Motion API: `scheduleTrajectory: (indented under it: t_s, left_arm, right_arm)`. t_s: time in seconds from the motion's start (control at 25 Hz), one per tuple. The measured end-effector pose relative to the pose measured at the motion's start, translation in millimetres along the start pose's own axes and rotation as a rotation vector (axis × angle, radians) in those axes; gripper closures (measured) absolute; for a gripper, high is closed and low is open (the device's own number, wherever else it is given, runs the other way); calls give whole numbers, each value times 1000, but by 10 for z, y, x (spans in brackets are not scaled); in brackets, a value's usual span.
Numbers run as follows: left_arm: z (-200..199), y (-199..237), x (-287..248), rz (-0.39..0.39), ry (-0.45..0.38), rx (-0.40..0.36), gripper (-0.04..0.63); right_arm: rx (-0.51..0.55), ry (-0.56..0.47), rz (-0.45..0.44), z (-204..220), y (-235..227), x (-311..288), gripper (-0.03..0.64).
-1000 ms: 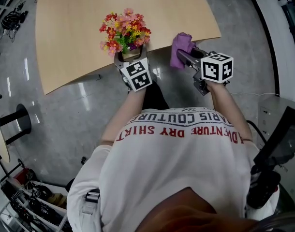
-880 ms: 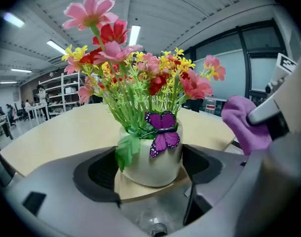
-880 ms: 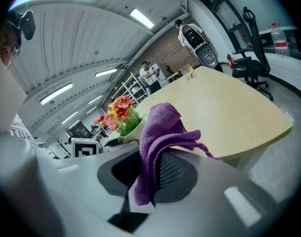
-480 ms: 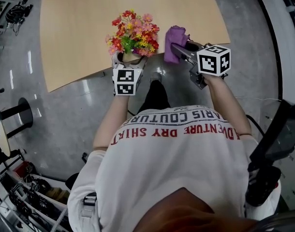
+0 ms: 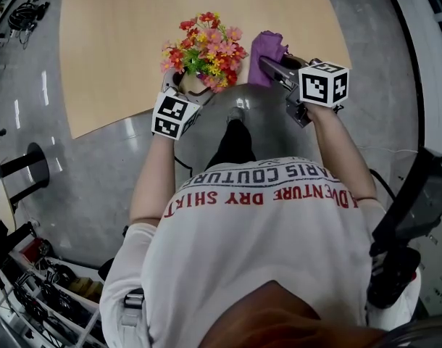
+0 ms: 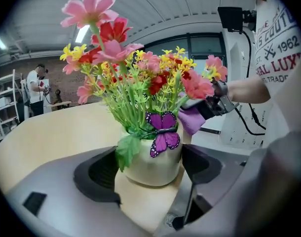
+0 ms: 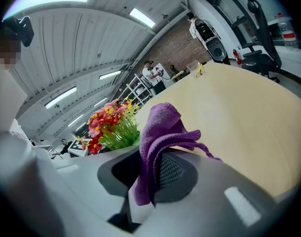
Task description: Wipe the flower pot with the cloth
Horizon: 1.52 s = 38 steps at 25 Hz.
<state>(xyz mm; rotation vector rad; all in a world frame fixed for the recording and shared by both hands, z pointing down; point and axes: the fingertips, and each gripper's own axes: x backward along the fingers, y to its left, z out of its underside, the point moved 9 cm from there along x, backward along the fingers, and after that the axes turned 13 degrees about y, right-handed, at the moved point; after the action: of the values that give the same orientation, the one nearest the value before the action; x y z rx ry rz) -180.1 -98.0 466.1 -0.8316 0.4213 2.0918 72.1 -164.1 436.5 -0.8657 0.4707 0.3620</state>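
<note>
A cream flower pot (image 6: 153,164) with a purple butterfly (image 6: 163,132) and a bunch of pink, red and yellow flowers (image 5: 206,46) stands at the near edge of the wooden table (image 5: 134,35). My left gripper (image 5: 185,87) is shut on the pot, one pad pressed against each side. My right gripper (image 5: 268,65) is shut on a purple cloth (image 5: 266,48), which bunches up above its jaws. In the right gripper view the cloth (image 7: 158,137) hangs over the jaws with the flowers (image 7: 111,122) just to its left. The cloth (image 6: 192,118) is close beside the flowers, right of the pot.
The table's curved near edge (image 5: 119,118) runs right under the pot. Grey floor lies below it, with cables and racks (image 5: 18,20) at the left, a black stand base (image 5: 25,176), and black equipment (image 5: 409,223) at the right. People stand far off (image 7: 153,75).
My left gripper has rolled, swinging its marker cube out to the left, still on the pot. My right gripper has carried the cloth closer to the flowers.
</note>
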Motion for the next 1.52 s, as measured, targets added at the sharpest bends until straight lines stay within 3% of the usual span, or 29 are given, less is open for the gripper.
scheduleTrajectory:
  t_s: [0.64,0.96,1.16,1.32,1.44,1.52]
  left_arm:
    - [7,157,4,23,-19,-10,187]
    - [-31,196,-5,60,-8,-44,187]
    - [-33,214,7,58,-20,-46,187]
    - [-1,166,26,54,-35,7,187]
    - [-1,26,194,22,-50,102,175]
    - [22,-147,323,-24,-74,167,131]
  right_arm:
    - [36,75,-46,-290,16,-531,575]
    - [79,247,124,-302,-118,-753,575]
    - [60,244,140,-338,-132,-767,575]
    - [47,159,150,-268,-104,-543,575]
    - [33,115,167,-142,-9,-239,575]
    - [18,96,177,0,104,-10,575]
